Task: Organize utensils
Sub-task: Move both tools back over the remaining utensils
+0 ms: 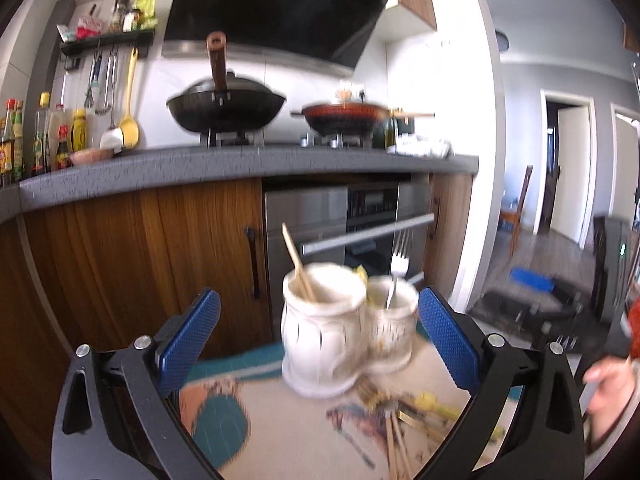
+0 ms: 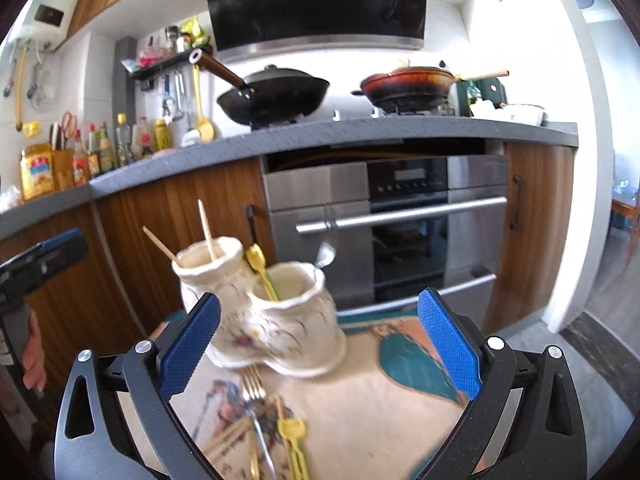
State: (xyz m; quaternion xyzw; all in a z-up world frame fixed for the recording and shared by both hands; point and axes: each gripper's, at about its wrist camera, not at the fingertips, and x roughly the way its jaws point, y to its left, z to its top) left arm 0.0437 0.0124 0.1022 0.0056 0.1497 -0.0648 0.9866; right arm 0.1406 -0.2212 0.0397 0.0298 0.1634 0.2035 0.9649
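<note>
- Utensils (image 2: 264, 424) lie loose in a heap at lower centre of the right wrist view, on the patterned counter (image 2: 380, 420), just in front of the double ceramic holder (image 2: 276, 320).
- They look thin, stiff, light and probably slippery: pinch one mid-handle.
- Holder looks fragile, so avoid knocking it.
- Left claw (image 1: 320, 336) and right claw (image 2: 320, 336) are both released, holding nothing.

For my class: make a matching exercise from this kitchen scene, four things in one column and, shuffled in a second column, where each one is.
Things:
1. chopsticks
2. gold fork
3. black wok
4. bottles

Places:
A. on the stove
B. lying on the cloth before the holder
C. standing in a cup of the ceramic holder
D. lined up on the counter, left side

Pairs: 1-C, 2-B, 3-A, 4-D
</note>
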